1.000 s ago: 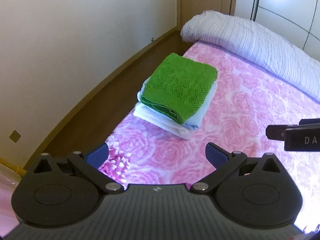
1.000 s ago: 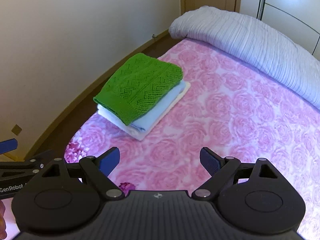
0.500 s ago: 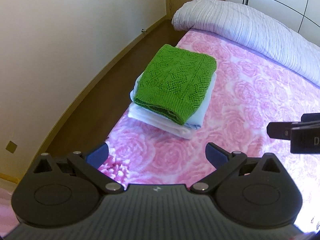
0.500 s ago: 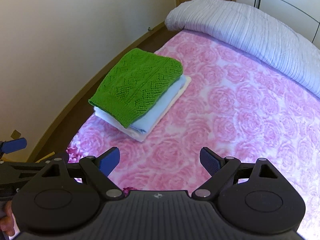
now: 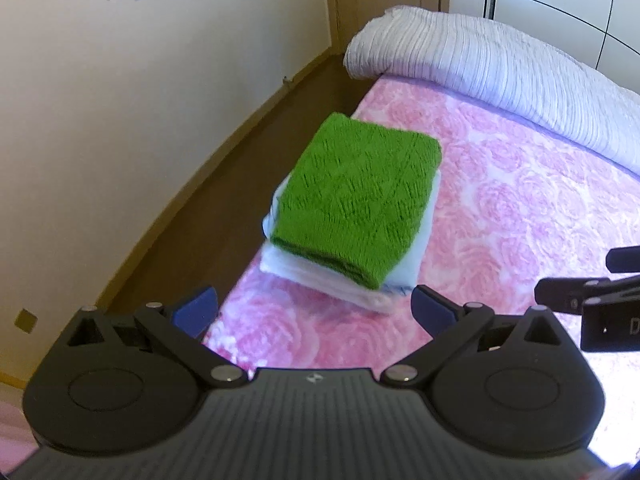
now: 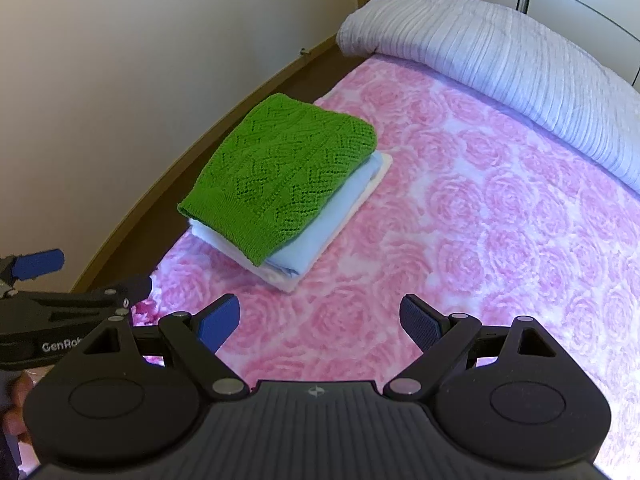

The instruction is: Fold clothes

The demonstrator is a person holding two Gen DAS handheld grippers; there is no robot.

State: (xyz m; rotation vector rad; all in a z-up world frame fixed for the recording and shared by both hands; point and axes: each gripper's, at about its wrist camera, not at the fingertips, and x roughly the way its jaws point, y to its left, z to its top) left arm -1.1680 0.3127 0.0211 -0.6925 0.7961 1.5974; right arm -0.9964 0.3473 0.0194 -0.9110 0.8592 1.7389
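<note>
Neatly folded green sweater (image 6: 276, 172) topping stack, both claws spread, empty.

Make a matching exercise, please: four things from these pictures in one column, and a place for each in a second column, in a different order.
Things:
1. green knitted garment
2. light blue garment
3. white garment
4. striped white duvet

Places:
A. bottom of the folded stack
B. far end of the bed, bunched up
C. top of the folded stack
D. middle of the stack, under the green one

Pairs: 1-C, 2-D, 3-A, 4-B
</note>
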